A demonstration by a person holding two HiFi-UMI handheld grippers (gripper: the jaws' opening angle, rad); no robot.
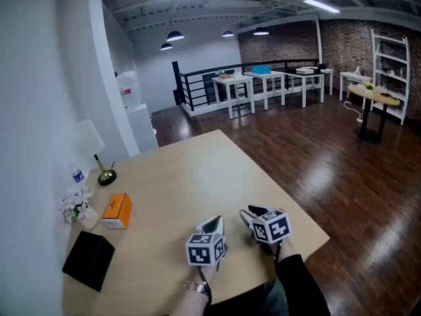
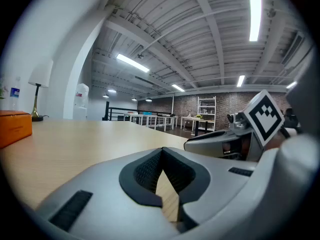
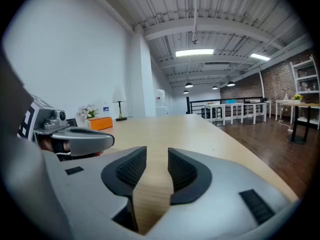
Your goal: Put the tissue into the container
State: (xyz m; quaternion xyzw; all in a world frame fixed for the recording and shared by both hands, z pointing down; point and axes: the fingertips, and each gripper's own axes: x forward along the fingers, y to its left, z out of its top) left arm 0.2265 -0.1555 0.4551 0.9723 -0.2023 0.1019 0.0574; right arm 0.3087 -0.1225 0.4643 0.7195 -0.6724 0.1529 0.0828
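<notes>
Head view, left gripper: my left gripper (image 1: 214,224) rests low over the table (image 1: 197,170) near the near edge, jaws pointing away from me.
Head view, right gripper: my right gripper (image 1: 250,214) sits just beside it, nearer the table's right edge.
Head view, task things: the orange box (image 1: 117,210) stands well to the left of both grippers, near the wall; the black box (image 1: 89,260) lies nearer me at the left edge. I cannot tell whether a tissue shows on either.
Head view, neighbours: the flowers (image 1: 75,206) are just beside the orange box; the lamp (image 1: 92,147) and a bottle (image 1: 78,176) stand beyond them.
Head view, room: bare tabletop runs between the grippers and the boxes; to the right the table ends over the dark floor (image 1: 348,176).
Left gripper view, jaws: pressed together at the tips, nothing between them.
Left gripper view, task thing: the orange box sits at the far left, well apart from the jaws, with open tabletop ahead.
Right gripper view, jaws: a narrow gap, only tabletop showing through it.
Right gripper view, task thing: the orange box is far ahead to the left, beyond my left gripper, with the flowers beside it.
Right gripper view, edge: the table's edge falls away on the right.
</notes>
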